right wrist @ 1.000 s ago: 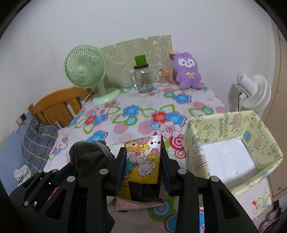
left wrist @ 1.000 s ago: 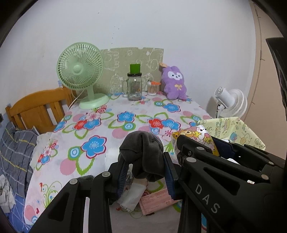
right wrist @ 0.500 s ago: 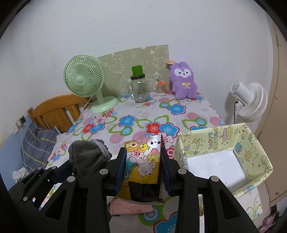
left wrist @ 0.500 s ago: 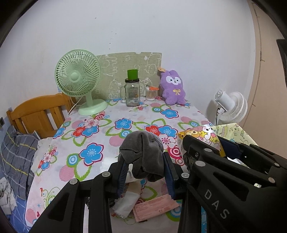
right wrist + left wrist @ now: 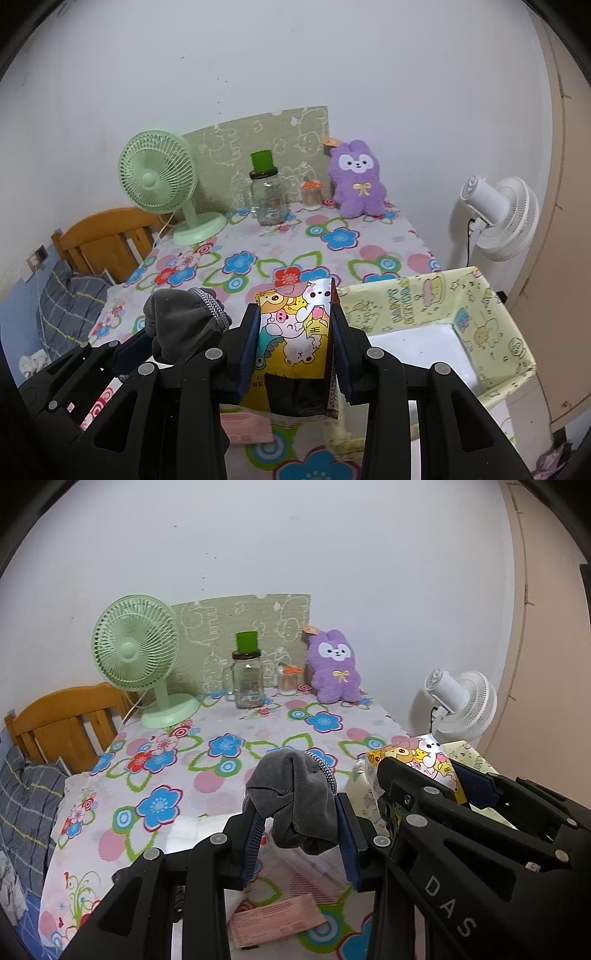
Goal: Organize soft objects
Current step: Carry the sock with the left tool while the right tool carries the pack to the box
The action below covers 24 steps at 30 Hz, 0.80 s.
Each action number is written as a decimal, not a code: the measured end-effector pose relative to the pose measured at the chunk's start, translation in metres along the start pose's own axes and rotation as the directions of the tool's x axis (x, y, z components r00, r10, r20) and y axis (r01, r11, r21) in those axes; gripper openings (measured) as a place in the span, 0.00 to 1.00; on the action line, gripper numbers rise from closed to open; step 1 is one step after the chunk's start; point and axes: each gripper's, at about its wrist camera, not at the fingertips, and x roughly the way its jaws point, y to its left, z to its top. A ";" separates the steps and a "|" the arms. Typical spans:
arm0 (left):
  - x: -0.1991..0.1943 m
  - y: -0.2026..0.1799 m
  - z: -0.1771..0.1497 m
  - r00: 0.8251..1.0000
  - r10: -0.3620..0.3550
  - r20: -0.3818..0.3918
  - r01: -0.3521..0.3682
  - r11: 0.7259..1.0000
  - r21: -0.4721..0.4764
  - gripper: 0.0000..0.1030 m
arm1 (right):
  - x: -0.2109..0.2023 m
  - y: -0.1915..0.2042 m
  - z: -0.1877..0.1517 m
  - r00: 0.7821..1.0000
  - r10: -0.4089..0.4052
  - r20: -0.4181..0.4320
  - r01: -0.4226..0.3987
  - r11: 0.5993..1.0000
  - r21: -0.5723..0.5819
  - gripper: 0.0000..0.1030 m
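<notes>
My left gripper [image 5: 299, 827] is shut on a dark grey soft sock [image 5: 291, 797] and holds it up above the flowered table [image 5: 221, 746]. The sock also shows in the right wrist view [image 5: 181, 321]. My right gripper [image 5: 295, 339] is shut on a yellow cartoon-print packet [image 5: 295, 328], just right of the left gripper and next to the left wall of a pale yellow fabric bin [image 5: 424, 306]. The packet also shows in the left wrist view [image 5: 417, 760]. A purple plush bunny [image 5: 334, 666] sits at the table's back.
A green desk fan [image 5: 140, 657], a glass jar with a green lid [image 5: 247, 679] and a small container [image 5: 290, 679] stand at the back. A pink paper [image 5: 273, 923] lies near the front. A white fan [image 5: 498, 218] stands right, a wooden chair [image 5: 62, 720] left.
Both grippers have risen and drawn back with their loads, so the table looks lower and farther. The bin has shifted to the right of the right gripper.
</notes>
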 end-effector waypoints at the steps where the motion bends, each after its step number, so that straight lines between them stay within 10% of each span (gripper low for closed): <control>1: 0.000 -0.003 0.001 1.000 -0.003 0.002 0.003 1.000 0.003 0.36 | -0.001 -0.003 0.000 1.000 -0.004 0.002 0.004 1.000 0.002 0.38; 24: 0.036 -0.071 0.013 0.997 -0.075 -0.018 0.076 0.994 0.073 0.36 | 0.006 -0.079 0.006 0.996 -0.088 0.008 0.087 0.993 0.078 0.38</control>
